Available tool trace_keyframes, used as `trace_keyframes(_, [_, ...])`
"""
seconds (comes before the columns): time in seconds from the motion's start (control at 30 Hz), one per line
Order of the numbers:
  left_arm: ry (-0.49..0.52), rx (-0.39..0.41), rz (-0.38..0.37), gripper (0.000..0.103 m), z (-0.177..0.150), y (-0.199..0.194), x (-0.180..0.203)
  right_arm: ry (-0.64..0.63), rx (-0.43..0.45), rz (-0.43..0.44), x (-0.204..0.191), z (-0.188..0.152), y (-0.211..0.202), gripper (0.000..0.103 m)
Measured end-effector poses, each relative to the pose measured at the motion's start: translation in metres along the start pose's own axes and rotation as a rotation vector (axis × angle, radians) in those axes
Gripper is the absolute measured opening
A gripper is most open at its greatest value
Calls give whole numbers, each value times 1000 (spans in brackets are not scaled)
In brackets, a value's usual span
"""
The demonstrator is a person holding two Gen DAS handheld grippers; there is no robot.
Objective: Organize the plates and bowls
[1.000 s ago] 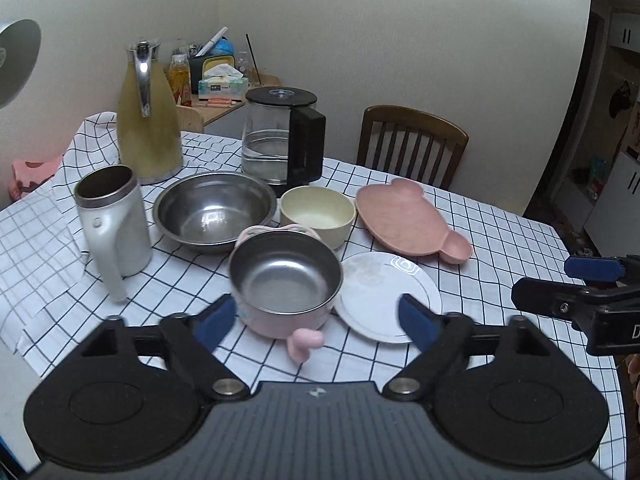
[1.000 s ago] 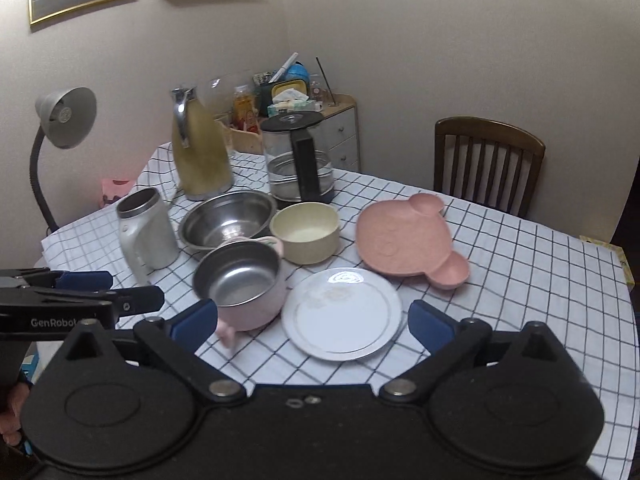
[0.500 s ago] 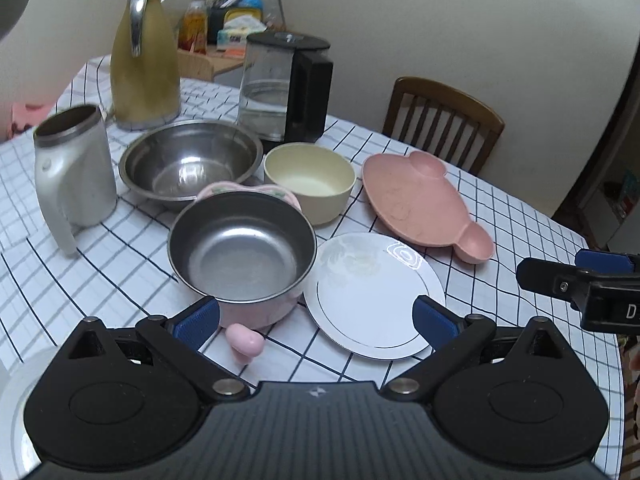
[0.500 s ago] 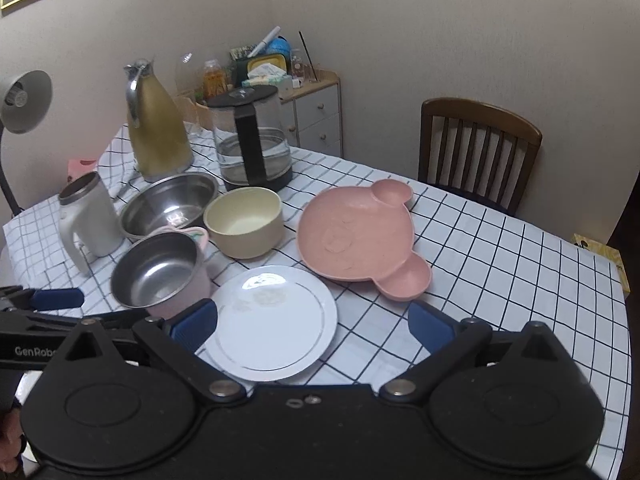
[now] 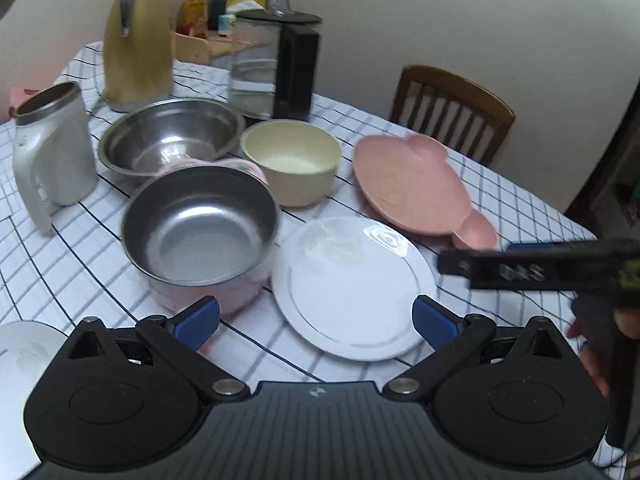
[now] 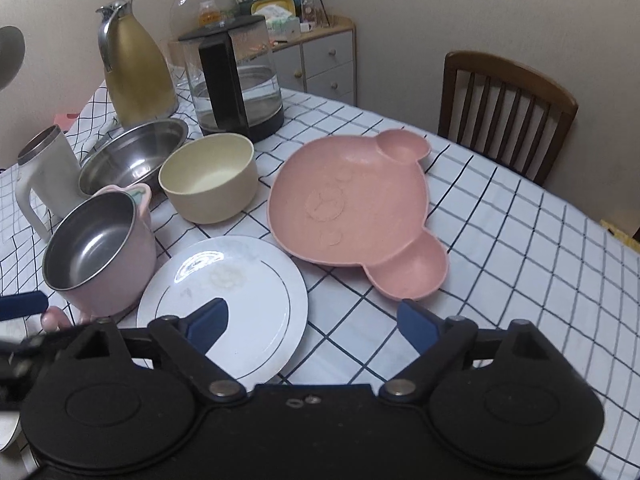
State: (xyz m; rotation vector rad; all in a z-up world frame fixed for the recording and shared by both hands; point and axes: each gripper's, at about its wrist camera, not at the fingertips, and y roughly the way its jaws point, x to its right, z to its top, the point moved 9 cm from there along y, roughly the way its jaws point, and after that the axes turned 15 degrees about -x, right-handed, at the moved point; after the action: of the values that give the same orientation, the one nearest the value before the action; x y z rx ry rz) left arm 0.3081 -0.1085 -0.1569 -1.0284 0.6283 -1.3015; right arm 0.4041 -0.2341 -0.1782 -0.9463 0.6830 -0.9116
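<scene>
The white plate (image 6: 224,300) lies flat on the checked bench (image 6: 520,248), just beside the pink steel-lined bowl (image 6: 100,248) and near the pink bear-shaped plate (image 6: 352,208). It is judged stiff, glazed, slippery and breakable; with no gap beneath it, hold is best taken at the near rim, tipped up slightly. The right gripper (image 6: 312,320) is held wide open, its left finger over the plate's near edge, with nothing gripped. The left gripper (image 5: 316,316) is likewise spread wide and empty, with the plate's near edge between its fingers.
</scene>
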Motion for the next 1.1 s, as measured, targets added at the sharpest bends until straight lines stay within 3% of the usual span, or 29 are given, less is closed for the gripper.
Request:
trace_keyframes(0.1, [-15,-45,-10,101,-4,13,4,-17,-20,14,-1,1,9,90])
trace_keyframes(0.27, [-103,-118,-16,86,-7,40,-6,-50,-54,40,-2,4,23,84])
trace_keyframes(0.33, [-116,-135,-22,73,-7,49,-7,-48,-69,54,0,6,29,80])
trace_keyframes(0.5, [-184,-163,-37,62,-1,68,-15,-23,-101,92,7,13,44,72])
trace_keyframes(0.7, [-226,-165,-53,57,4,76,-22,18,-139,156,10,20,61,52])
trace_keyframes(0.83, [-265,-161,-62,37,4,74,-30,45,-156,197,9,25,69,36])
trace_keyframes(1.0, [-267,-165,-58,29,6,75,-32,90,-158,250,12,26,73,17])
trace_keyframes(1.1, [-258,-162,-58,24,6,76,-34,92,-153,261,14,25,72,14])
